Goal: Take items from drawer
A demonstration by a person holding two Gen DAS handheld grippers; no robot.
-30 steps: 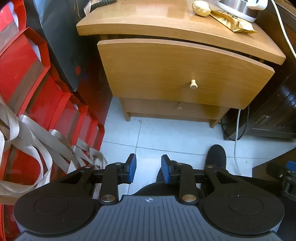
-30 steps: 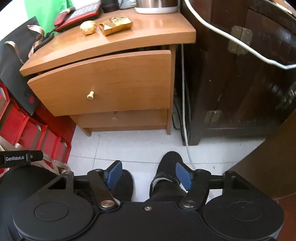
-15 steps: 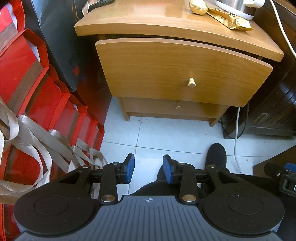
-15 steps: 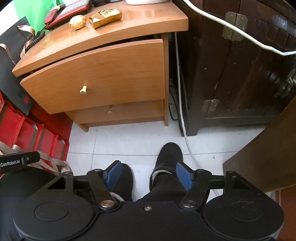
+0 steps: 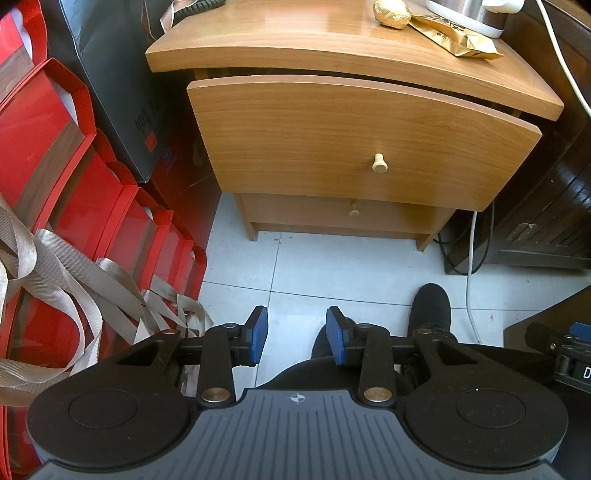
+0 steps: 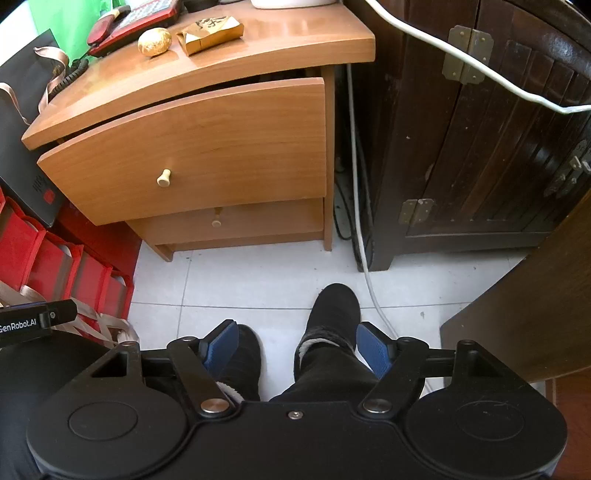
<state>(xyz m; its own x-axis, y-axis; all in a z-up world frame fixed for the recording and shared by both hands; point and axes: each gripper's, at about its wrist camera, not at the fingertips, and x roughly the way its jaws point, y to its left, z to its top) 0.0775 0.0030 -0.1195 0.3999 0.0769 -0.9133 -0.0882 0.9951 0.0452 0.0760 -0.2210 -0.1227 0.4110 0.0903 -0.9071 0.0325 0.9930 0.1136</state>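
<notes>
A wooden nightstand has its top drawer (image 5: pixel 351 147) pulled slightly out, with a small cream knob (image 5: pixel 379 163); the drawer (image 6: pixel 192 151) and knob (image 6: pixel 164 178) also show in the right wrist view. Its inside is hidden. A lower drawer (image 5: pixel 343 214) sits shut beneath it. My left gripper (image 5: pixel 297 340) is open and empty, low over the floor, well short of the drawer. My right gripper (image 6: pixel 295 349) is wide open and empty above the person's feet.
On the nightstand top lie a gold foil ball (image 5: pixel 391 14), a gold packet (image 5: pixel 454 38), and a red telephone (image 6: pixel 136 22). Red gift bags (image 5: pixel 55 177) with ribbon handles stand at the left. A dark wooden cabinet (image 6: pixel 480 129) and white cable (image 6: pixel 360 221) are at the right.
Both grippers have shifted slightly, so the nightstand sits a little differently in each view. The left jaws have opened a little wider. The drawer has not moved.
</notes>
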